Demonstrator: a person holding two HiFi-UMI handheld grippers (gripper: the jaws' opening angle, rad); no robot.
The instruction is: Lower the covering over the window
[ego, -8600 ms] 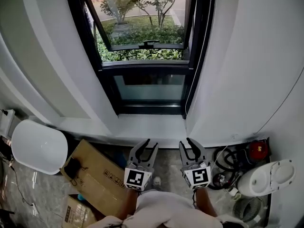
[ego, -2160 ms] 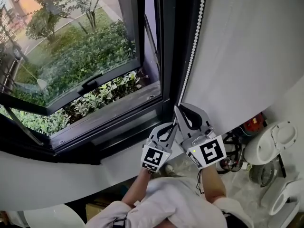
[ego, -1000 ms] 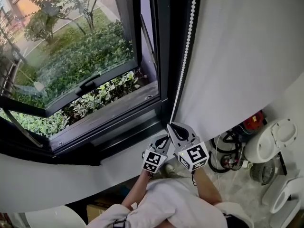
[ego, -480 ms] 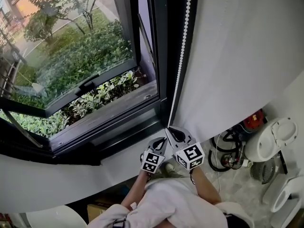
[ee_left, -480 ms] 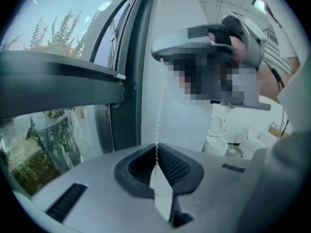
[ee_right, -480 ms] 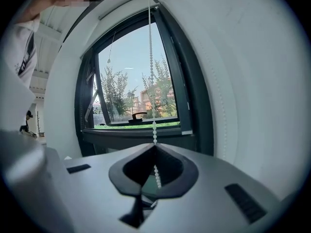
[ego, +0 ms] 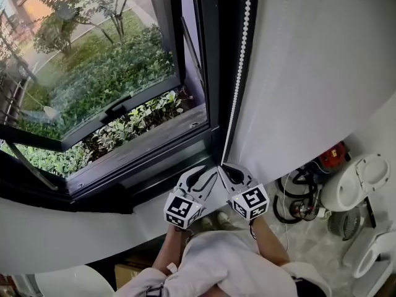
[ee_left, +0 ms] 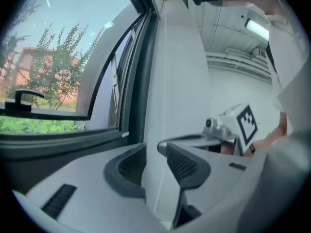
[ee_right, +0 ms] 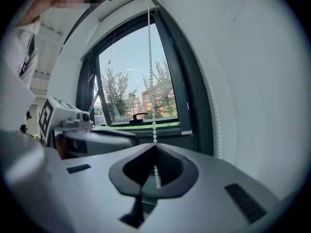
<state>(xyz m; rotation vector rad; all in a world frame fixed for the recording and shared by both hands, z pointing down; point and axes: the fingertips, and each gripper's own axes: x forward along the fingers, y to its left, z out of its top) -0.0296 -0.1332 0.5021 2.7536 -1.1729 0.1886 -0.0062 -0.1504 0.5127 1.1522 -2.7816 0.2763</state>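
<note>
Two handheld grippers meet low at the right side of an open window, seen from above. The right gripper has its jaws pressed together on a white bead chain, a few beads of it hanging down between the jaws behind the pinch. The chain runs straight up from that grip, its long axis vertical, along the dark window frame and out of the top of the head view. The left gripper sits just beside the right one, on its left and a little lower. Its jaws have just been opening and now stand wide apart, with only the white wall showing between them.

For the left gripper, free chain lies up and slightly to the right, above the right gripper's hold. It is the free claw, so the next reach likely falls to it.

No covering shows over the glass; shrubs and trees are in plain sight, so lowering seems barely begun. A tilted window sash stands well to the left. A white wall hugs the chain's right side, leaving a narrow channel. Floor clutter, including a red object and black cables, lies well below and clear.
</note>
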